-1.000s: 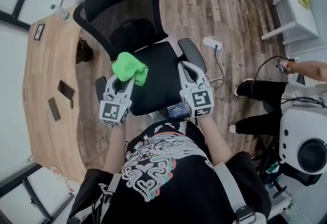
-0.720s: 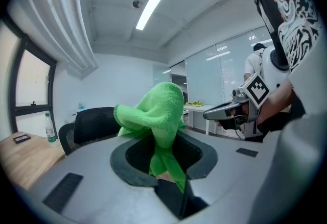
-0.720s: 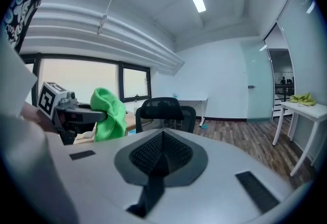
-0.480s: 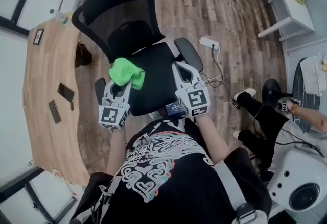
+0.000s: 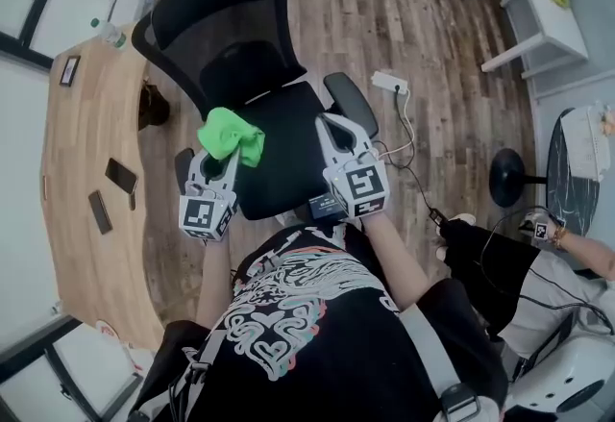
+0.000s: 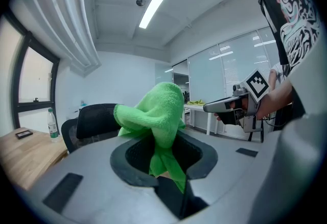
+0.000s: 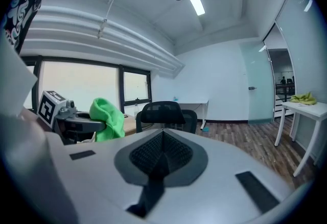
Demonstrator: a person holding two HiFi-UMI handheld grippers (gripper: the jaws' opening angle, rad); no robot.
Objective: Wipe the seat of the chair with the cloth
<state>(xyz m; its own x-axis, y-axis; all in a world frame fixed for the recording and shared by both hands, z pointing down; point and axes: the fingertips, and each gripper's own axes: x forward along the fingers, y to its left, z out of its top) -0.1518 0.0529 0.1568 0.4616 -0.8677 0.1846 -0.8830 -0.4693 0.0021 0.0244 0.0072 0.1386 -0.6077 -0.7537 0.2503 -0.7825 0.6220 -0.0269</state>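
seat (image 5: 285,159): blk, level | cloth (image 5: 231,136): green, bunched, over its L edge

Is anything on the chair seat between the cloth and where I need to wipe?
Nothing visible. The left gripper holds the cloth over the seat's left side, and the seat surface is bare.

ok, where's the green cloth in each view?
Head view: green cloth left of centre, at the left tool's tip, over the seat's left edge.
Left gripper view: centre, clamped between that tool's jaws.
Right gripper view: left side, at the left tool's tip.
Shared landmark: the black chair backrest, also visible in both gripper views.
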